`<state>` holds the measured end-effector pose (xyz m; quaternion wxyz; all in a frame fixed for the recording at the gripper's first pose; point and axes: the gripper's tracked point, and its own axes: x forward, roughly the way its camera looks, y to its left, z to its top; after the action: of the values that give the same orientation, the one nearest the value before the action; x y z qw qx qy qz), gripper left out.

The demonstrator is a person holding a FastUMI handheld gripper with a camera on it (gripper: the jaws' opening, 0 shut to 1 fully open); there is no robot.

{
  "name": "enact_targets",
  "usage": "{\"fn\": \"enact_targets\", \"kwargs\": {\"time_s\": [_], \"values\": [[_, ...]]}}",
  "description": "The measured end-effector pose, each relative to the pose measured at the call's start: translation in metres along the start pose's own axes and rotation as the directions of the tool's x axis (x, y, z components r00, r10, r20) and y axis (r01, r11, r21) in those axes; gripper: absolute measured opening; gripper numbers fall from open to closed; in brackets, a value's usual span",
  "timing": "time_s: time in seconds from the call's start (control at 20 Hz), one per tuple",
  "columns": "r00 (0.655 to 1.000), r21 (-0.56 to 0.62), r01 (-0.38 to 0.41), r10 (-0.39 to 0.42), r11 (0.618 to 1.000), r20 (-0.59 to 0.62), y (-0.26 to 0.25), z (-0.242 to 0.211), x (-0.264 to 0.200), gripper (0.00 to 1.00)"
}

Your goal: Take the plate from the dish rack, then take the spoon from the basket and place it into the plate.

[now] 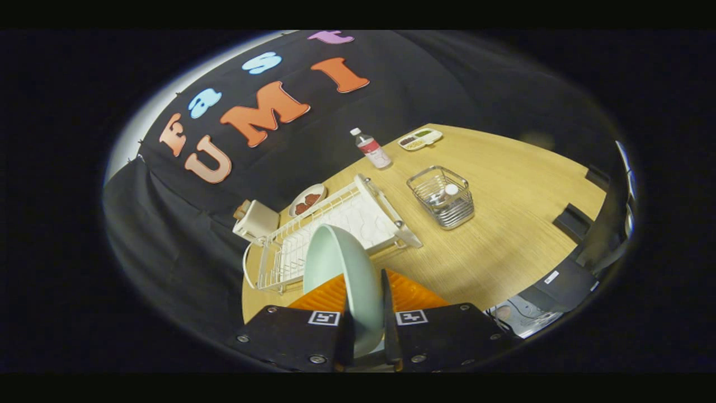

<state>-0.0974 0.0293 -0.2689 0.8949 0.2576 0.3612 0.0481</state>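
Bench layout, seen from the hand-held gripper (363, 313)

Plate (341, 280) is clamped between both fingers. Dish rack (335, 229) lies just beyond at 12 o'clock on the bench (503, 224); basket (442, 197) at 1 o'clock; bottle (372, 148) behind the rack.

Pale mint-green plate (341, 268) at six o'clock; white dish rack (335, 226) just behind it; silver wire basket (442, 197) at two o'clock; light wood-grain table (503, 224); clear bottle (372, 149), red label, at twelve.

Gripper (366, 330): black blocks, square coded tags, silver screws.
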Motion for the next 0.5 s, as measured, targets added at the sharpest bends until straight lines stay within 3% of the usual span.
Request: {"fn": "enact_targets", "kwargs": {"time_s": [0.5], "values": [[0.991,0.123,-0.005,0.021,0.992,-0.130,-0.013,-0.063,0.028,0.22]]}}
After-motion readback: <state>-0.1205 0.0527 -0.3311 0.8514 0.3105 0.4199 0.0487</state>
